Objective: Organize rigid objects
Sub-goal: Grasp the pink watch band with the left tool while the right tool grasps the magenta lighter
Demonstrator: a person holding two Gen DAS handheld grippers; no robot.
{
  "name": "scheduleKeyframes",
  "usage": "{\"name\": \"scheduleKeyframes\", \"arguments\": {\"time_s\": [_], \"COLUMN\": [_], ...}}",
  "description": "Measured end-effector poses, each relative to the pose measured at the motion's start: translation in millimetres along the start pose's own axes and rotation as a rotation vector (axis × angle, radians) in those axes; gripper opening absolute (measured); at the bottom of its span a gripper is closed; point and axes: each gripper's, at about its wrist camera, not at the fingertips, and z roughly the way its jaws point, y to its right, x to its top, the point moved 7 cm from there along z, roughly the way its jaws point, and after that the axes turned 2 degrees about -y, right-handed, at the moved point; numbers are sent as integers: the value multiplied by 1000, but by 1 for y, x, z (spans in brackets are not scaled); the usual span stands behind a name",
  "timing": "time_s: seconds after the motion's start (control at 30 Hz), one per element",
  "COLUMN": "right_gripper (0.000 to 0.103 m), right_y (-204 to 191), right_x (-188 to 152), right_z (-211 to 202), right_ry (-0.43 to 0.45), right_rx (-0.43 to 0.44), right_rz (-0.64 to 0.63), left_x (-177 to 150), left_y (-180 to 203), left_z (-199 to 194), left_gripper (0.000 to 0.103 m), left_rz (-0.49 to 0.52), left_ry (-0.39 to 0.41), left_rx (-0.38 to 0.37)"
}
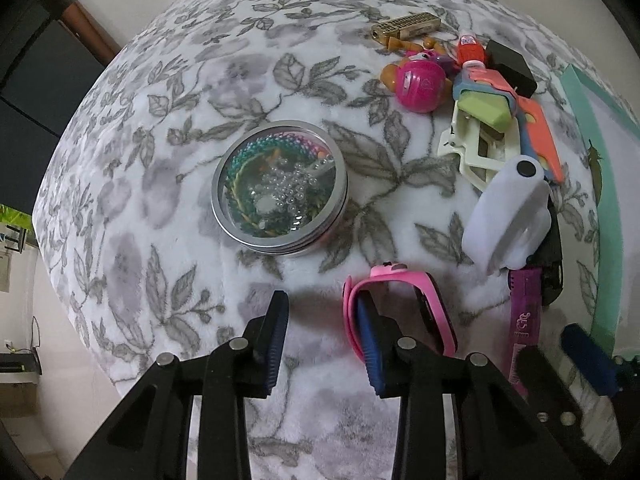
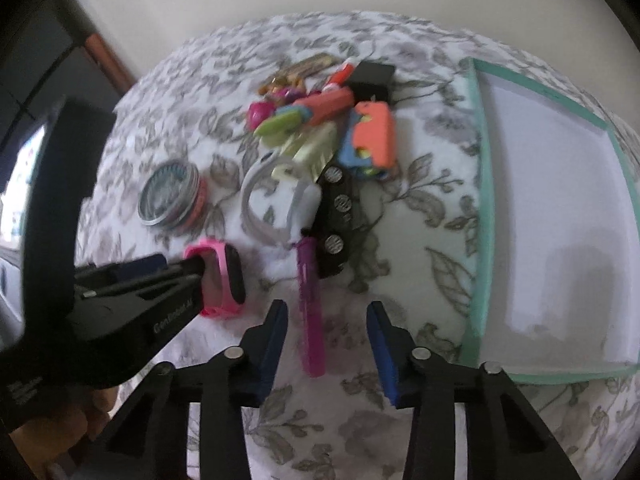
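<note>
tray: mint-rimmed white tray, bare inside as far as both views show. Nothing sorted into it yet, so task looks barely begun.
pile: toys + bits heaped left of tray, all still on the floral blanket: black box, orange/blue toy, pink ball toy, brass harmonica, white clip, black strip w/ round studs.
tin: round windowed bead tin, well left of tray, apart from pile, untouched.
pink watch: pink watch, nearer cam than pile, far side from tray. Left gripper has one finger inside the band loop, other outside; fingers narrowed, prob. pinching band, but contact not clear.
purple pen: purple pen, betw. watch + tray, lying on blanket. Right gripper above it w/ fingers apart, pen betw. them, not clamped.
left to do: basically everything. Watch + pen seem first picks; rest of pile + tin still to move.
</note>
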Motion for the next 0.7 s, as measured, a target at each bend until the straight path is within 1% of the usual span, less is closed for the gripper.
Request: {"name": "scheduleKeyframes", "arguments": {"time_s": [0.13,0.2,0.27,0.4,0.43,0.5,0.53,0.57,0.63,0.7], "right_gripper": [27,23,23,23,23,22,20,19,15,15], "right_y": [-10,-13,-14,-15,-15,-16,-16,-16,-17,-15], "right_x": [-3,-6,-8,-8,-7,-7,-6,-6,-6,-6], "right_z": [12,19,26,25,25,25,26,26,27,25], "right_ry": [-26,-39,-51,-45,-43,-41,-40,-40,-40,-42], "right_rx": [-25,-35,-60,-79,-80,-81,-81,-80,-75,-59], "right_rz": [-39,-53,-68,-83,-83,-84,-84,-83,-77,-62], "left_x": [-2,-2,-1,1,1,1,1,1,2,2], "left_y": [-6,-4,0,9,11,16,19,21,25,25], "left_z": [0,0,-1,-1,-2,-1,-1,-1,-2,-2], "left_gripper": [36,36,35,34,33,16,13,11,10,9], "left_rz": [6,14,26,50,54,60,65,70,77,73], "left_ry": [1,3,8,25,26,22,18,17,16,15], "left_rx": [3,9,19,40,38,4,-16,-22,-22,-33]}}
